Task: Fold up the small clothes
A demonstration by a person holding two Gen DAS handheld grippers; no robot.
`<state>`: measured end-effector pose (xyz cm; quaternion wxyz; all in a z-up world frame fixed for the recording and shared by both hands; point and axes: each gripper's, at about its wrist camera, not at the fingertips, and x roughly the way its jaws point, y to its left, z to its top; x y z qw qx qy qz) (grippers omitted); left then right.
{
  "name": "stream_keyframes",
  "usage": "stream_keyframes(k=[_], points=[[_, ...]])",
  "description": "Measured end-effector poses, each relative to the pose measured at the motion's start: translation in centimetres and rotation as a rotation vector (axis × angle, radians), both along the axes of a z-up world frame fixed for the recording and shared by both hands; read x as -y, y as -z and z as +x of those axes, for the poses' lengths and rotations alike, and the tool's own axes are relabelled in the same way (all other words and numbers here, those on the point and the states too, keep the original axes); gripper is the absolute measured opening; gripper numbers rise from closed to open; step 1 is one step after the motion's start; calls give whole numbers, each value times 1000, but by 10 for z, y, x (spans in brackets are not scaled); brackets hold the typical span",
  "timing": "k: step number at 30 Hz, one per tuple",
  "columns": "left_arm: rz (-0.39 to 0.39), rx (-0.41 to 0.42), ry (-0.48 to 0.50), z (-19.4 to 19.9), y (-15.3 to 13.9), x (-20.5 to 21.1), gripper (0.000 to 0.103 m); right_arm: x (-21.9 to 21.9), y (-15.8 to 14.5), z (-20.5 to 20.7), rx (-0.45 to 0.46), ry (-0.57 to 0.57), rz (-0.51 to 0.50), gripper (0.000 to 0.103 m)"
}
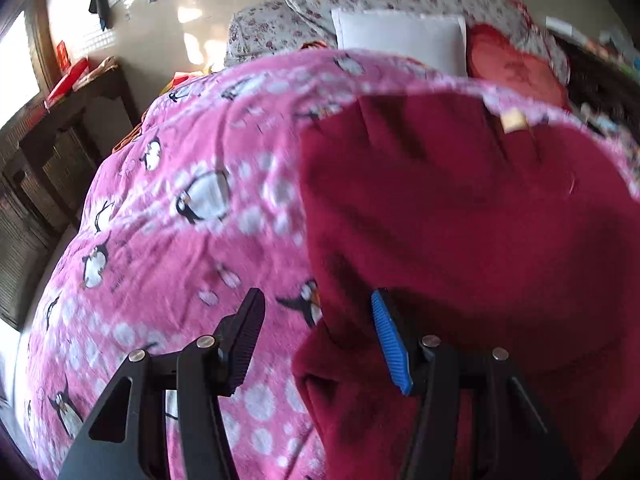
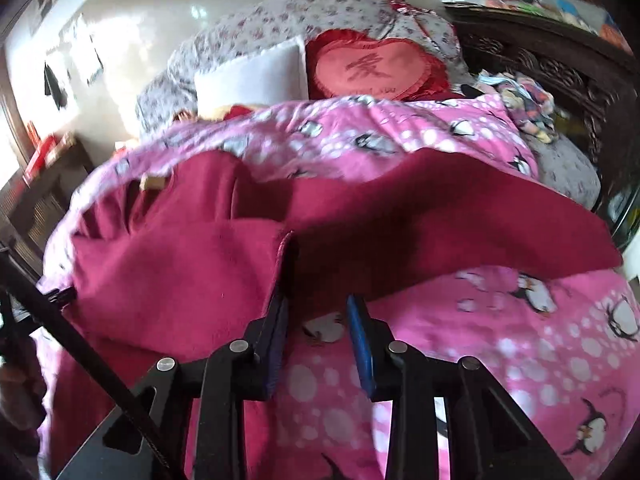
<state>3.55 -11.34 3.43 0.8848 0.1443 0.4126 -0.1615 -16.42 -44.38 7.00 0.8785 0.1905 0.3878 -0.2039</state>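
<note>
A dark red fleece garment (image 1: 460,208) lies spread on a pink penguin-print blanket (image 1: 180,208); a small tan label (image 1: 514,120) shows at its far edge. My left gripper (image 1: 316,304) is open just above the garment's left edge, with cloth draped over the blue-padded finger side. In the right wrist view the garment (image 2: 180,260) stretches across the blanket (image 2: 500,340). My right gripper (image 2: 316,300) is open, its jaws apart at the garment's near hem, and a fold of cloth rests against the left finger.
A white pillow (image 2: 256,76), a red heart cushion (image 2: 372,68) and a floral quilt (image 2: 300,16) lie at the head of the bed. A dark carved headboard (image 2: 560,68) is at the right. A dark wooden table (image 1: 60,128) stands left of the bed.
</note>
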Motion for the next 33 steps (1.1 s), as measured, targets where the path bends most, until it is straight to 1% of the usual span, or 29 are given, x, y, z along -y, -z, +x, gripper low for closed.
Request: stream_keyframes(k=[2,3,4,5,6,7,8,10,11,12,14,16,18,21,22,24,25,26,27,28,29,31,33], points=[[21,6,-7,-1,4,5,55,2,10,10,-17,11,-3,34],[21,6,-15,-2,3,5,55,7,11,9,-25,27,7,37],[17,4,-19,-3,0,5,55,12,11,5,-13,32,36,44],[7,-1,-17,-5,-5,3,55,18,9,-5,11,42,69,55],[-3,-3,-14,-8,-8,2,55,26,3,-21,41,66,93,59],[-15,0,-12,-12,-12,2,55,32,-1,-33,45,91,80,65],[-24,2,-10,-14,-16,2,55,39,-5,-45,39,123,52,68],[-50,2,-6,-19,-21,2,56,61,-8,-70,12,211,17,69],[-65,0,-5,-21,-23,3,57,76,-6,-82,0,262,35,69],[-79,-7,-3,-23,-24,4,57,91,-2,-94,1,315,74,69],[-99,-26,14,-28,-26,9,57,121,9,-116,45,396,186,69],[-90,-32,33,-32,-25,17,58,148,24,-129,77,474,296,69],[-68,-28,48,-35,-23,23,58,164,33,-133,114,504,361,69],[-54,-31,57,-36,-21,28,58,178,38,-118,126,517,358,69],[-52,-33,54,-35,-21,28,58,183,43,-111,138,528,378,69],[-46,-34,48,-34,-21,28,58,194,52,-101,182,547,402,63],[-45,-34,44,-34,-21,27,58,198,55,-100,197,551,398,44],[-45,-34,41,-34,-22,26,58,201,57,-101,209,560,395,23],[-47,-32,40,-34,-24,23,58,204,59,-104,227,568,407,17],[-48,-27,38,-34,-25,21,58,206,59,-114,281,574,438,12],[-48,-22,36,-34,-26,18,58,207,55,-124,332,577,453,9],[-53,-20,26,-32,-29,13,58,204,37,-144,384,576,410,8],[-73,-31,15,-30,-31,5,58,198,12,-159,383,564,336,8]])
